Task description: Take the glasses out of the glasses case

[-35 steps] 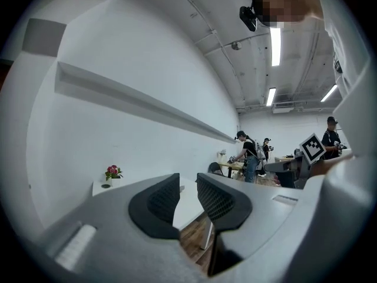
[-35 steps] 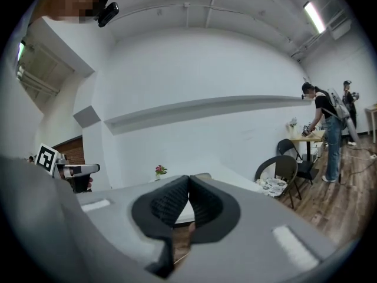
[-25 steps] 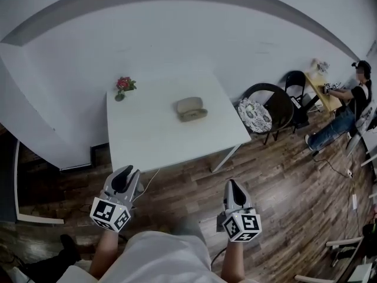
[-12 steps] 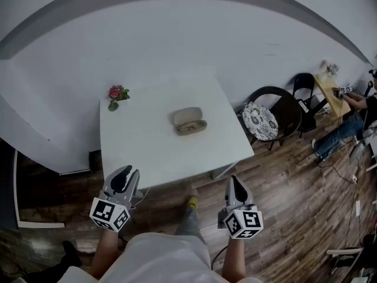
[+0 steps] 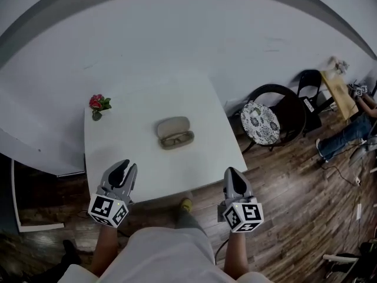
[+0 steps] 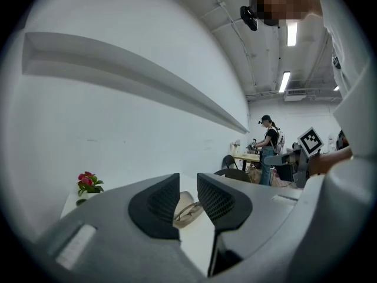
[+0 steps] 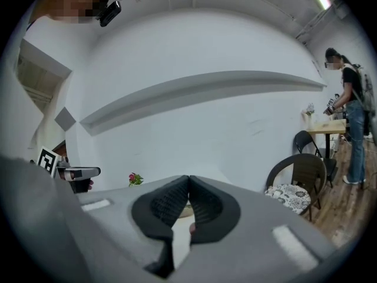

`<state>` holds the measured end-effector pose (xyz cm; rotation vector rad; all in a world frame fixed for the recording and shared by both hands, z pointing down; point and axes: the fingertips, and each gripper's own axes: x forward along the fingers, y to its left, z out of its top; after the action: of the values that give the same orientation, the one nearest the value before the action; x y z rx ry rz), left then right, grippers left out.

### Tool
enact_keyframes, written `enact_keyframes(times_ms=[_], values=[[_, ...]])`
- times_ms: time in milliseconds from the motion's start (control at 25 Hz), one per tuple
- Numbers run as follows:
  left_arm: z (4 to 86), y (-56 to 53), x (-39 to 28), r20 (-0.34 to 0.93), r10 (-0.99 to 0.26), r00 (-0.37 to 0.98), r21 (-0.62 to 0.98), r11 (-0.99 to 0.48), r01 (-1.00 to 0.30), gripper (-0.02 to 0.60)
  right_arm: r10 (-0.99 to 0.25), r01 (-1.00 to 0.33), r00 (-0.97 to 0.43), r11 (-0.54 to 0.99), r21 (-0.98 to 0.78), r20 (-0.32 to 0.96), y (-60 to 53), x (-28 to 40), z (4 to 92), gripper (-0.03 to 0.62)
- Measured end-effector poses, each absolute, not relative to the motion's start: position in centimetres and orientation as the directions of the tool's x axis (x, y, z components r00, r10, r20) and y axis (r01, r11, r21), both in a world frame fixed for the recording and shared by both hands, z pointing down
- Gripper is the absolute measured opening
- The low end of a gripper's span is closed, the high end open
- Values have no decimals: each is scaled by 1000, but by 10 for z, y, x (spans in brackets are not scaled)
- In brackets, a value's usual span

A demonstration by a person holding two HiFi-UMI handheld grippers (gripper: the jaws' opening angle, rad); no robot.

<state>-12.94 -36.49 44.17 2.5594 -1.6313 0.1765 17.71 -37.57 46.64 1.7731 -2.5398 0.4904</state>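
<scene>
An open beige glasses case [image 5: 174, 132] lies near the middle of the white table [image 5: 129, 134], with dark-framed glasses in its lower half. My left gripper [image 5: 120, 170] hovers over the table's front edge at the left, its jaws a little apart and empty. In the left gripper view the case [image 6: 189, 210] shows through the gap of the left gripper [image 6: 188, 178]. My right gripper [image 5: 231, 177] hangs off the table's front right corner with its jaws touching and nothing in them. In the right gripper view the right gripper [image 7: 189, 178] hides most of the case [image 7: 185, 211].
A small pot of red flowers [image 5: 98, 104] stands at the table's far left corner. A black chair with a patterned cushion [image 5: 260, 121] sits right of the table, a second black chair [image 5: 309, 93] and a wooden table [image 5: 341, 90] beyond. A seated person [image 5: 347, 131] is at far right.
The table and the case have drawn nearer and shifted left in the head view. Both grippers now reach the table's front edge; their jaws look unchanged.
</scene>
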Motion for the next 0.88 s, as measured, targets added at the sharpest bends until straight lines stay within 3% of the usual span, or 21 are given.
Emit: enact_keyframes(times_ms=[240,880], values=[[446,-413,-102,185,-902,390,-47,-405,-913,102,-894,-901,-407,358,-246,189,-440,197,468,3],[473,-460,-90,266,-869,418,-17,-438,-899,101,-873,-889,-429,362,-282,232,-487,192,492,3]])
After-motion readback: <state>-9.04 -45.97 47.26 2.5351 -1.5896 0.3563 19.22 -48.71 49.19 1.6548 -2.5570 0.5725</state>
